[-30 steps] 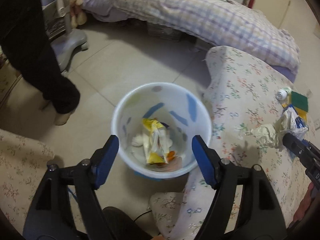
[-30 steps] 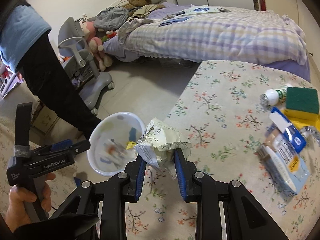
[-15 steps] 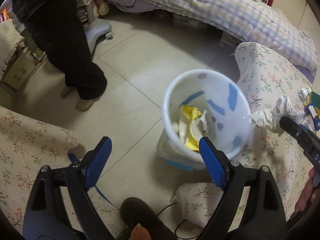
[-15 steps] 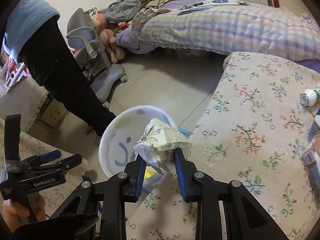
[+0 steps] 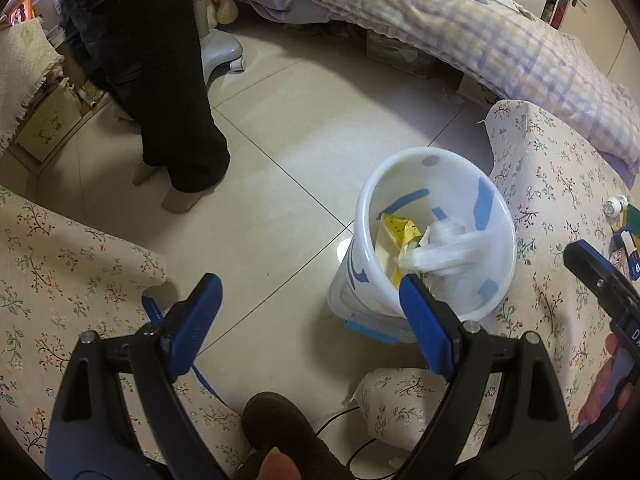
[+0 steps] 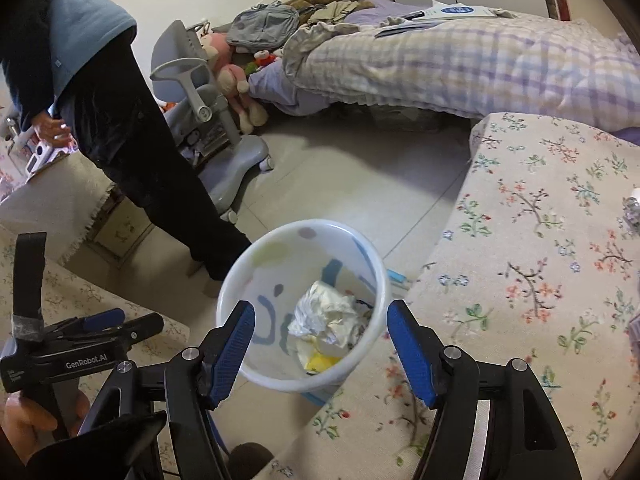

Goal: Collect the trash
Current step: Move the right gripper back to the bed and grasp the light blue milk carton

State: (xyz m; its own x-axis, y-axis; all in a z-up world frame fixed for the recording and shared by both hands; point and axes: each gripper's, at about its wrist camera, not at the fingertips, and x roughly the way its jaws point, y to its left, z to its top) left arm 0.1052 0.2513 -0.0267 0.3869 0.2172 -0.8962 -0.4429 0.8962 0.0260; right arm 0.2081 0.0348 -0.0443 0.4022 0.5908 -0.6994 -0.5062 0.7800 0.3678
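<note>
On the left we see a person [image 6: 120,120] in dark trousers standing on the tiled floor [image 5: 300,120]. Our left claw [image 5: 308,320] hangs over the floor with its jaws wide apart and nothing in them. Next comes the white bin [image 6: 304,240] with blue marks, standing on the floor just beside the flowered cloth [image 6: 540,240]. Our right claw [image 6: 320,336] is above the bin. Its jaws have just been opening, and nothing is between them now. The paper ball [image 6: 324,312] lies in the bin, on top of a yellow wrapper [image 5: 396,232]. In the left view the ball looks blurred. Far right, behind the cloth, is a bed [image 6: 480,60] with a checked blanket.
</note>
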